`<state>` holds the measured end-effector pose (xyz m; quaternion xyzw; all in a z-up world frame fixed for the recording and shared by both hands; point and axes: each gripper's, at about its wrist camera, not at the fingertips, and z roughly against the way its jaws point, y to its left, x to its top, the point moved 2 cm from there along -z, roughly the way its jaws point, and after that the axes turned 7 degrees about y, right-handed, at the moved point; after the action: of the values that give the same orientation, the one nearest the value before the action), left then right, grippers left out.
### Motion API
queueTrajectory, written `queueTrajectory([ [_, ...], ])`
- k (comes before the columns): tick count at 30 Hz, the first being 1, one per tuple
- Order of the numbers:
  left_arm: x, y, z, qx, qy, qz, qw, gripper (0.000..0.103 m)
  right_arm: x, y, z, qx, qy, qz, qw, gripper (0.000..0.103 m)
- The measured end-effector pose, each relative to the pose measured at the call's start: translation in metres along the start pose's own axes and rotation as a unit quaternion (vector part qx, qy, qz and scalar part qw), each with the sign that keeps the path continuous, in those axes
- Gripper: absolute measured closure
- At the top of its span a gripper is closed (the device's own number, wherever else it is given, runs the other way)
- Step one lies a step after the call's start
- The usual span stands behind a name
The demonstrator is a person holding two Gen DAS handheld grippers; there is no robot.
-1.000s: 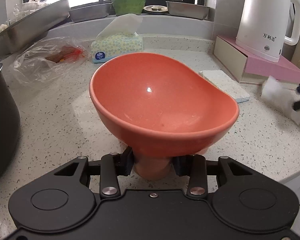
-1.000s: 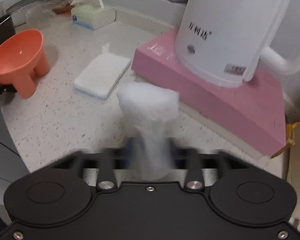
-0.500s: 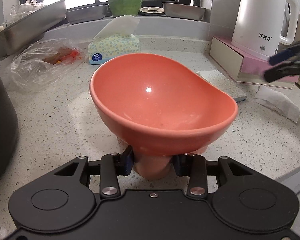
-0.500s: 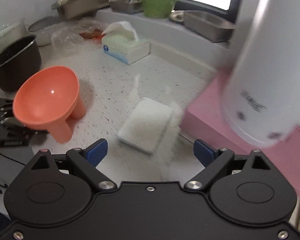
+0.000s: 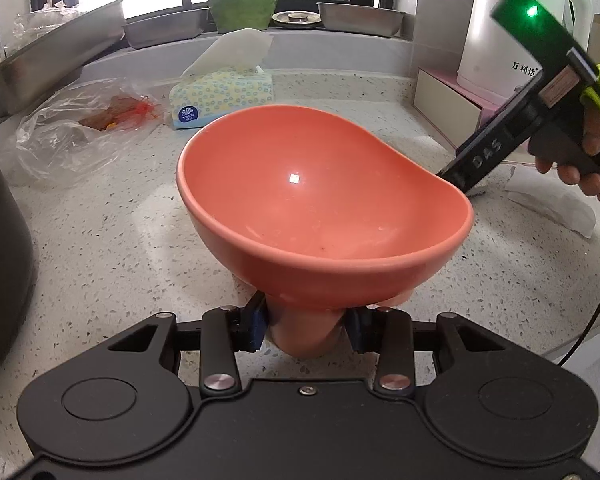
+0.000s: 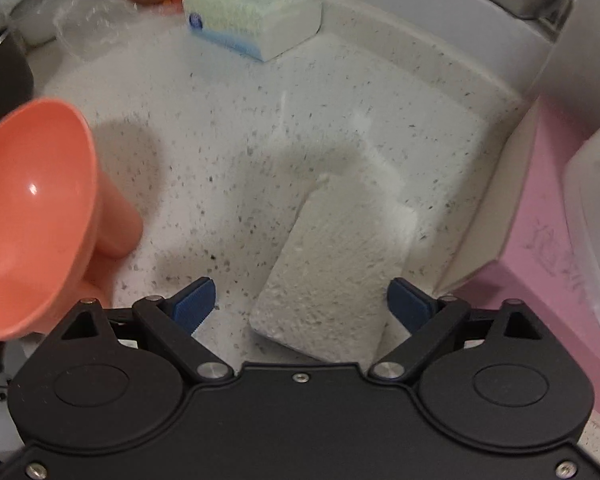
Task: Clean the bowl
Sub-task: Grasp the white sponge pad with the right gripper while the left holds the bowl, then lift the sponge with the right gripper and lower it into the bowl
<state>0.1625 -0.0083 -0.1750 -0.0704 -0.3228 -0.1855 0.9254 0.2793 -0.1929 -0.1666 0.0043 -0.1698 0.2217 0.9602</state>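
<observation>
The orange footed bowl (image 5: 320,196) stands on the speckled counter; it also shows at the left of the right wrist view (image 6: 32,216). My left gripper (image 5: 306,326) is shut on the bowl's near foot. My right gripper (image 6: 302,304) is open, low over the counter, with the white sponge (image 6: 332,276) lying between its blue fingertips (image 6: 194,304). In the left wrist view the right gripper's body (image 5: 512,108) reaches down behind the bowl's right rim, its fingers hidden. A used white tissue (image 5: 552,210) lies on the counter at the right.
A tissue box (image 5: 220,94) stands behind the bowl. A plastic bag (image 5: 76,132) lies at the left, next to a dark pot (image 5: 0,240). A white kettle (image 5: 512,32) sits on a pink box (image 6: 540,240) at the right. Steel trays (image 5: 360,18) line the windowsill.
My right gripper let go of the white tissue, opened, and moved left and down over the sponge. The left gripper and bowl have barely moved.
</observation>
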Motion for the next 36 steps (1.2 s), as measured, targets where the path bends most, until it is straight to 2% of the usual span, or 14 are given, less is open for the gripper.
queueTrajectory([
  [5,0.0,0.001,0.001,-0.002,0.0,-0.001,1.0,0.065,0.0,0.002,-0.001,-0.002,0.005,0.004,1.0,0.009],
  [7,0.0,0.0,0.0,-0.002,0.0,-0.001,1.0,0.065,0.002,-0.001,0.002,-0.001,0.002,0.006,1.0,0.03],
  [8,0.0,0.0,0.0,-0.002,-0.001,-0.001,1.0,0.065,0.003,-0.002,0.005,0.0,0.0,0.007,1.0,0.032],
  [10,0.0,0.0,0.0,-0.003,-0.001,-0.004,1.0,0.065,0.004,-0.001,0.01,0.005,-0.004,0.023,1.0,0.048],
  [11,0.0,0.0,0.001,-0.003,-0.002,-0.005,1.0,0.065,0.003,0.001,0.011,0.003,-0.005,0.03,1.0,0.049],
  [13,-0.001,0.0,0.001,-0.003,-0.004,-0.005,1.0,0.065,0.003,0.006,0.016,-0.004,-0.01,0.047,0.999,0.062],
  [19,-0.004,-0.001,0.002,-0.005,-0.013,-0.009,0.9999,0.065,0.005,0.007,0.029,-0.014,-0.025,0.056,0.998,0.082],
  [24,-0.006,0.0,0.003,-0.007,-0.015,-0.014,0.9998,0.065,0.007,0.009,0.049,-0.017,-0.044,0.073,0.996,0.09],
  [27,-0.007,0.001,0.003,-0.008,-0.016,-0.015,0.9997,0.065,0.006,0.012,0.064,-0.015,-0.057,0.081,0.995,0.09],
  [33,-0.007,0.001,0.004,-0.01,-0.017,-0.022,0.9996,0.065,0.002,0.036,0.112,0.023,-0.082,0.139,0.987,0.091],
  [36,-0.007,0.001,0.003,-0.013,-0.018,-0.026,0.9994,0.065,-0.001,0.056,0.146,0.057,-0.096,0.176,0.978,0.091],
])
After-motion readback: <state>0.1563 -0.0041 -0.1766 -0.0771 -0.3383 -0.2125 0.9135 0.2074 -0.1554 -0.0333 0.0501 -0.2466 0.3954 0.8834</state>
